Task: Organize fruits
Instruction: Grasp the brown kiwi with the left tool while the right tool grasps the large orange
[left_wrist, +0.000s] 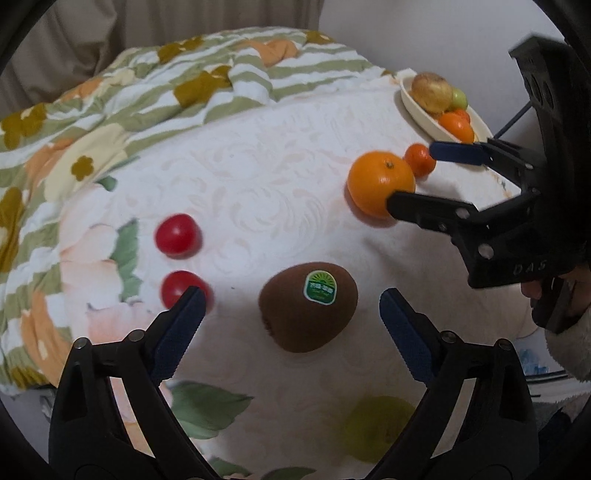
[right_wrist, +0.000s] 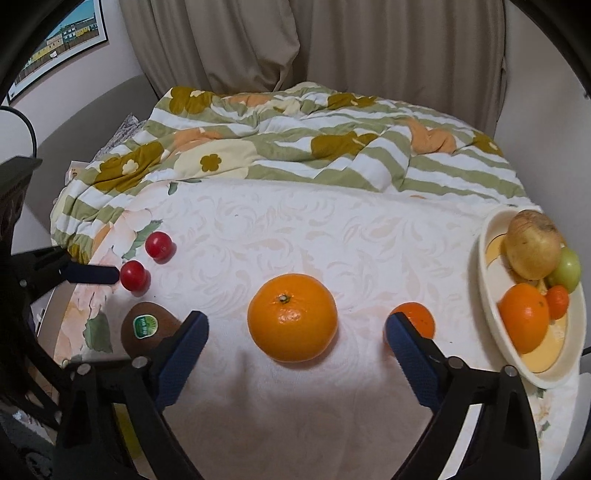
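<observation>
Both grippers stood wide open, empty: the left gripper (left_wrist: 291, 314) straddled the kiwi (left_wrist: 307, 306), the right gripper (right_wrist: 295, 332) the orange (right_wrist: 292, 317); each should close squarely, gently.

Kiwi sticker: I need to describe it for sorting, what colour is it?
Green with a white border, on the brown kiwi; clearest in the left wrist view.

In the right wrist view, the large orange (right_wrist: 292, 316) lies on the bed sheet (right_wrist: 295, 229) with the small mandarin (right_wrist: 417, 317) to its right and the kiwi (right_wrist: 147, 326) to its left. Two tomatoes (right_wrist: 135, 275) sit behind the kiwi, near the crumpled quilt (right_wrist: 295, 147) at the back. The bowl (right_wrist: 495, 321) at the far right holds what seem to be five fruits piled together.
</observation>
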